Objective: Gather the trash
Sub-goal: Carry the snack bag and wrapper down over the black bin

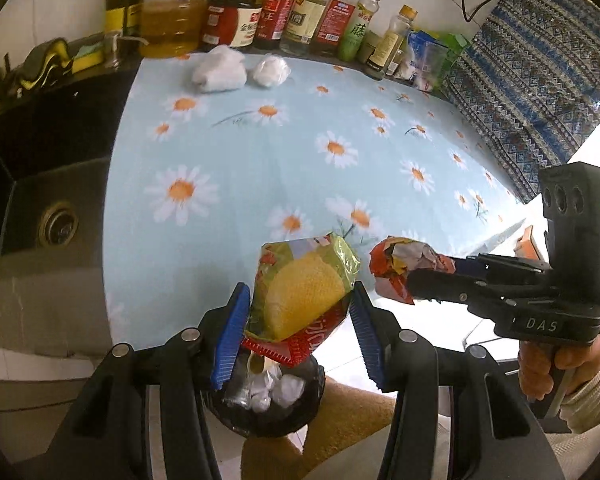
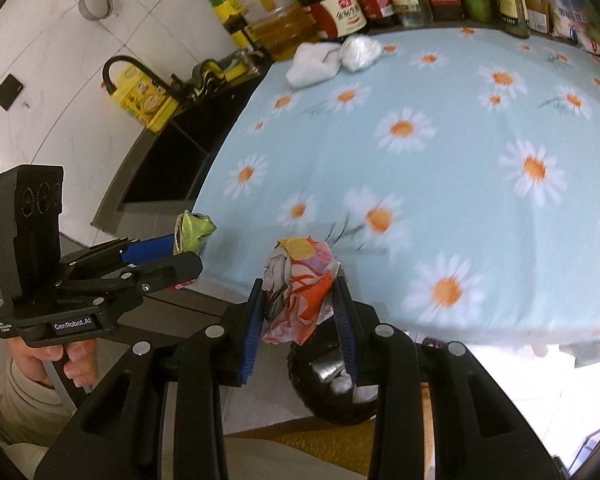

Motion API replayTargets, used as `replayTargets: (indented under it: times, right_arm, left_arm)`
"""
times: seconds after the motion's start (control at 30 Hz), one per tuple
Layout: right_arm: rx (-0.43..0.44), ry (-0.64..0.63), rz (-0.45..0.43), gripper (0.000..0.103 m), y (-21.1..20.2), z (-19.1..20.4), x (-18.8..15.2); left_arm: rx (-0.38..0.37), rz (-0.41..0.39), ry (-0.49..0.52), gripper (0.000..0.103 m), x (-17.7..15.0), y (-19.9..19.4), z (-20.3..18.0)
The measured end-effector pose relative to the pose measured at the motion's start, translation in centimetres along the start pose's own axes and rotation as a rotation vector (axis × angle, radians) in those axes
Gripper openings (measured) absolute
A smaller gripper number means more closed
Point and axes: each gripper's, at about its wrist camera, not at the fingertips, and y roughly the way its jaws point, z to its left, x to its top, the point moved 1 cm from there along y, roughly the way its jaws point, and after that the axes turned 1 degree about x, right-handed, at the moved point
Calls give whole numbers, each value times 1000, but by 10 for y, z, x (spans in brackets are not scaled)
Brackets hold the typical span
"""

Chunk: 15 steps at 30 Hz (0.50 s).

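- Nearest the lens in the left wrist view: left gripper (image 1: 300, 308), blue pads pressed on both sides of a snack bag (image 1: 300, 292); jaws held apart only by the bag's width.
- Snack bag: green-yellow foil, large yellow chip picture, red lower edge with white lettering, not readable; held above the table's front edge and over the black bin (image 1: 268, 400).
- Right gripper (image 2: 300, 300) is closed on a crumpled paper ball (image 2: 300, 284); ball printed red, orange, yellow and white, print not legible; held just off the table edge, above the bin (image 2: 324, 376).
- "DAS" is read on the right gripper body (image 1: 540, 324) in the left view; "GenRobot.AI" is read on the left gripper body (image 2: 76, 326) in the right view.
- Bin: black liner, white crumpled wads and something shiny seen inside; mostly hidden behind fingers and held trash.
- Daisy tablecloth (image 1: 300, 152), light blue; two white plastic-wrapped lumps (image 1: 220, 70) lie at its far edge, just in front of the bottles.
- Row of sauce and oil bottles (image 1: 300, 8) along the wall; Chinese labels, red-white and green, mostly too blurred to read; tops cut off.
- Dark sink (image 1: 56, 216) with drain to the left; patterned blue cloth (image 1: 532, 80) to the right.
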Motion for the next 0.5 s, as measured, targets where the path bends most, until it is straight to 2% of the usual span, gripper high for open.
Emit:
replayTargets:
  times: [0.23,0.5]
  right_arm:
    - [-23,31,31,35,18,20,-35]
    - [-53,89,99,35,36,16,-71]
  left_arm:
    - [-34,39,-10,49,-38,0,13]
    - [-54,114,-25,49,-71,17,21]
